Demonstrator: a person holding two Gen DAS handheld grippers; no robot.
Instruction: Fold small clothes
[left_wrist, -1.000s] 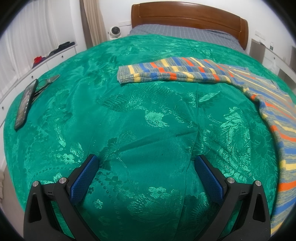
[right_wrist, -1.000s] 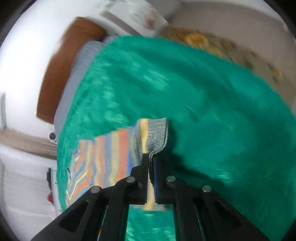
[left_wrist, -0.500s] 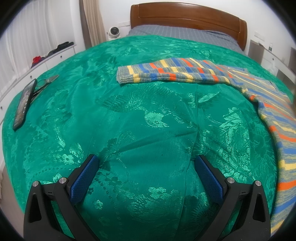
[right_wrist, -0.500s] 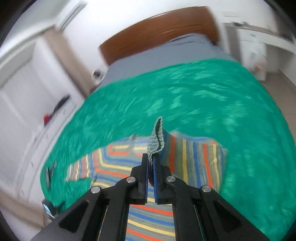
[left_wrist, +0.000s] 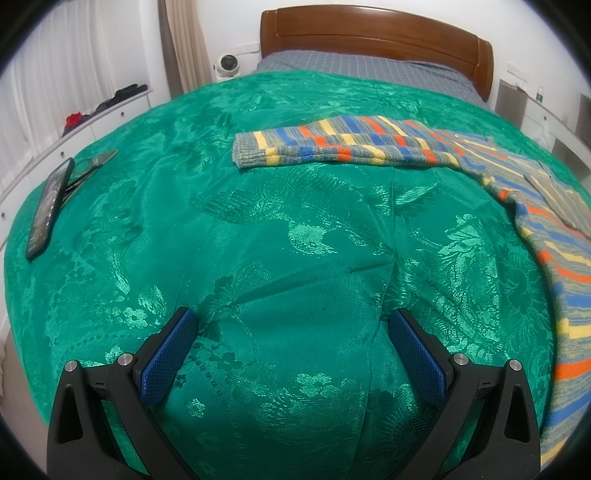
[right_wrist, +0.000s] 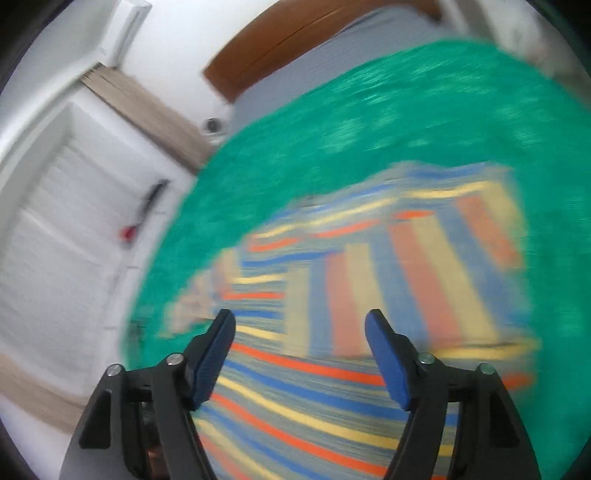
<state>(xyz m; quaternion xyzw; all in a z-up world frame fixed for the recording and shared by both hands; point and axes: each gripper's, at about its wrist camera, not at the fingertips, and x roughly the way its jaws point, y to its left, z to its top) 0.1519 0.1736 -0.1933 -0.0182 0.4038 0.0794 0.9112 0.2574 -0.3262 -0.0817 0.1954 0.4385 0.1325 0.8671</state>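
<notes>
A striped knit sweater (left_wrist: 554, 229) in blue, orange, yellow and grey lies on the green bedspread (left_wrist: 280, 236). One sleeve (left_wrist: 332, 146) stretches left across the bed. My left gripper (left_wrist: 291, 325) is open and empty, low over bare bedspread, well short of the sleeve. My right gripper (right_wrist: 300, 325) is open and empty above the sweater's body (right_wrist: 332, 398). A sleeve (right_wrist: 417, 273) lies folded over the body there. The right wrist view is blurred by motion.
A black phone (left_wrist: 50, 206) and a pair of glasses (left_wrist: 92, 166) lie at the bed's left edge. A wooden headboard (left_wrist: 373, 37) and grey sheet (left_wrist: 362, 70) are at the far end. White drawers (left_wrist: 92, 122) stand on the left.
My right gripper was shut on the sleeve cuff and carried it over the sweater's body. It has now opened and let the sleeve go. My left gripper has barely moved.
</notes>
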